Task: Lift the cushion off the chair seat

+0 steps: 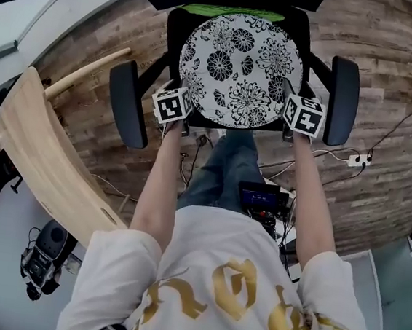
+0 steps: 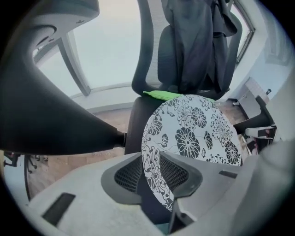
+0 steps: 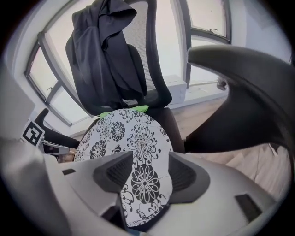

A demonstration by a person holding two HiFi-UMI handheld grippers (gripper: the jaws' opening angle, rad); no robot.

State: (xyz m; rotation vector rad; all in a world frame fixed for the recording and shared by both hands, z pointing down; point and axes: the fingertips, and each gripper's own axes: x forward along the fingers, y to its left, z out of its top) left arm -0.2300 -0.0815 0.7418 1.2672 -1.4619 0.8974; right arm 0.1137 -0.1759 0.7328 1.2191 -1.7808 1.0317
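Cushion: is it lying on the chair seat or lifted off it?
On it: the cushion lies flat across the chair seat in the head view.

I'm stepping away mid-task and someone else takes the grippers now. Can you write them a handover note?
Left hand-held gripper: open, near-left rim of the cushion between its jaws, not clamped.
Right hand-held gripper: open, near-right rim between its jaws, not clamped.
Cushion: lying on the chair seat.
Done: both grippers set at the rim.
Left: close both on the rim, then lift the cushion off the seat.
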